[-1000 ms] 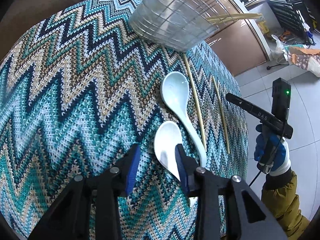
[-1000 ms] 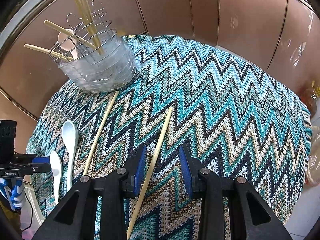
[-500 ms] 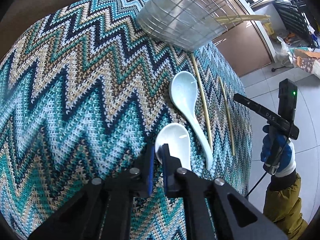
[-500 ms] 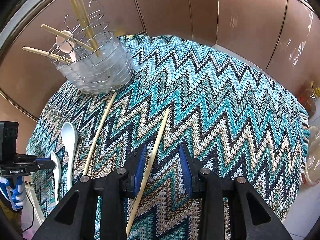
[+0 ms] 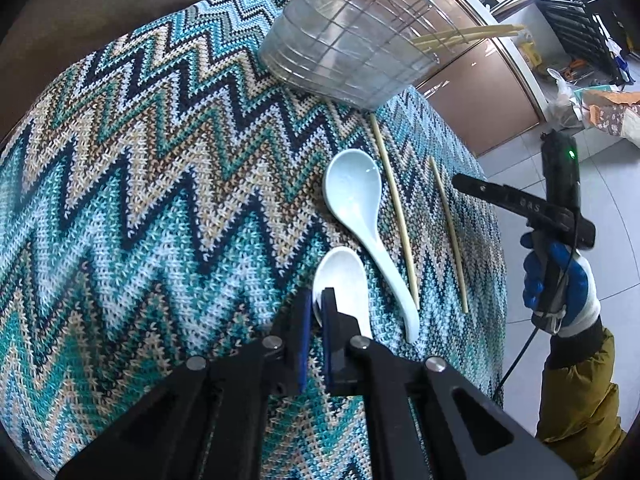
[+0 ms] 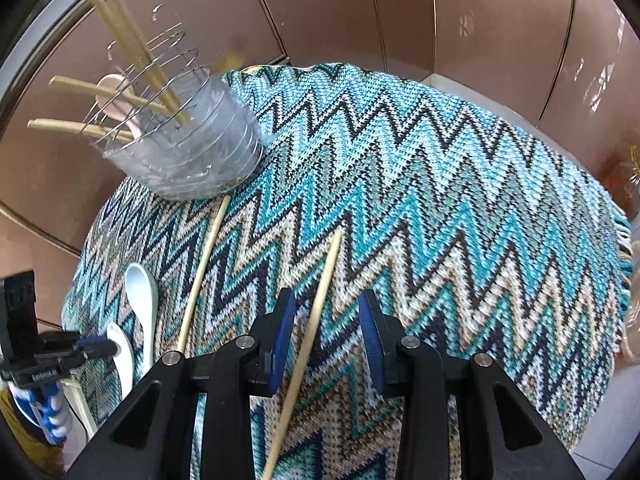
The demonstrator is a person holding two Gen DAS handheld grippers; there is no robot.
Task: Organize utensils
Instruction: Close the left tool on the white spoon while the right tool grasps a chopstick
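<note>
My left gripper point(image 5: 316, 304) is shut on the rim of a white ceramic spoon point(image 5: 344, 280) lying on the zigzag cloth; it also shows in the right wrist view point(image 6: 120, 344). A pale blue spoon point(image 5: 356, 208) lies beside it. Two loose chopsticks point(image 5: 394, 208) point(image 5: 448, 232) lie to its right. My right gripper point(image 6: 326, 320) is open, its fingers straddling one chopstick point(image 6: 316, 312) above the cloth; the other chopstick point(image 6: 204, 268) lies left of it. A wire utensil holder point(image 6: 188, 148) with several chopsticks and a spoon stands at the back.
The knitted zigzag cloth point(image 6: 440, 200) covers a round table. Brown cabinet doors point(image 6: 340, 12) stand behind. The table edge drops off to a tiled floor point(image 5: 600, 184) at the right in the left wrist view.
My left gripper has closed from open onto the white spoon's rim. My right gripper has stayed open over the chopstick, edging slightly forward.
</note>
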